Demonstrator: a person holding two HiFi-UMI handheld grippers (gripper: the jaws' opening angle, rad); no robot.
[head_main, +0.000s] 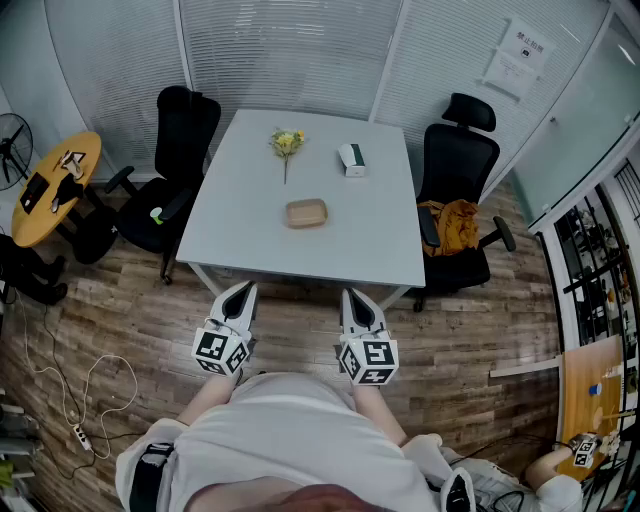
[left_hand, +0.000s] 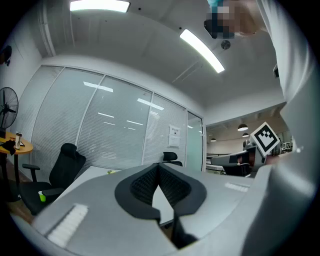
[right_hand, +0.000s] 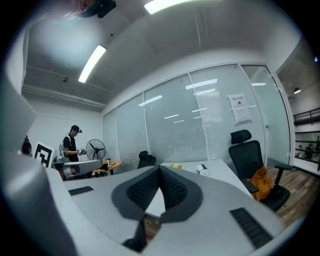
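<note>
Cut off at head view's left edge: floor fan (head_main: 10, 140). Print too small to read: wall notices (head_main: 520, 55). Too small to identify: tan item (head_main: 306, 213), white box (head_main: 351, 158) on desk (head_main: 250, 240). Mostly hidden behind left tongs (left_hand: 159, 167) in left gripper view: same desk.

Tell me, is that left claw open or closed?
Shut: in its own view the left gripper has its jaw tips touching, nothing between them.

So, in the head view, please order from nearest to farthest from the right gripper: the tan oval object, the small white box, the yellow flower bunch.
From the right gripper:
1. Tan oval object, centre of the white table.
2. Small white box, farther back, right side.
3. Yellow flower bunch, far end, left of box.
</note>
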